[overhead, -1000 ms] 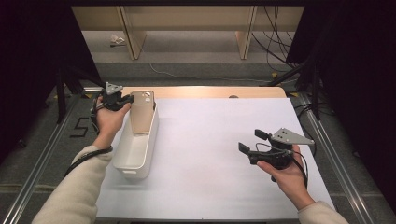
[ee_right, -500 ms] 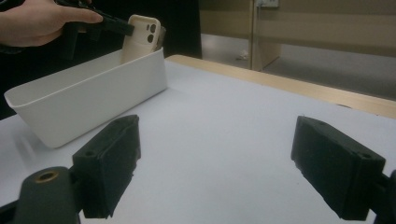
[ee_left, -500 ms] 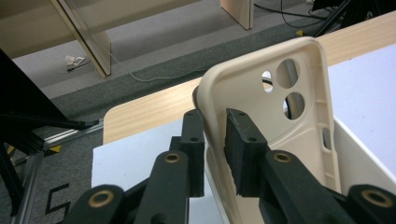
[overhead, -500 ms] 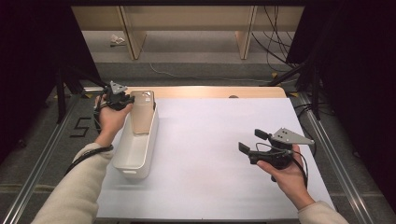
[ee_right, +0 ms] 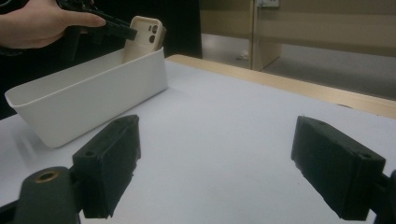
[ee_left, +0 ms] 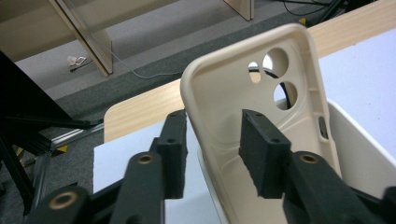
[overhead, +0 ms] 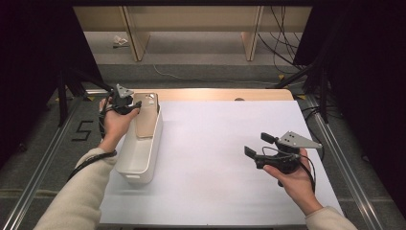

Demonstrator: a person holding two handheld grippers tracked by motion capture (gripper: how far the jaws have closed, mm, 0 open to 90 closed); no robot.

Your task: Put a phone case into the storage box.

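Note:
A beige phone case stands tilted in the far end of a white bin, its camera holes up. My left gripper is at the case's top left edge. In the left gripper view the case's side wall runs between the two pads. The jaws have just been opening and now stand apart from the wall, so the left gripper is open. My right gripper rests low over the white mat at the right. It is wide open with nothing between its jaws.
The bin lies lengthwise along the left edge of the white mat. A wooden table edge runs behind the mat. Metal rails flank the table, and shelving legs and cables stand on the floor beyond.
The left gripper's jaws have spread apart off the phone case, which stays leaning in the bin. The right hand has not moved.

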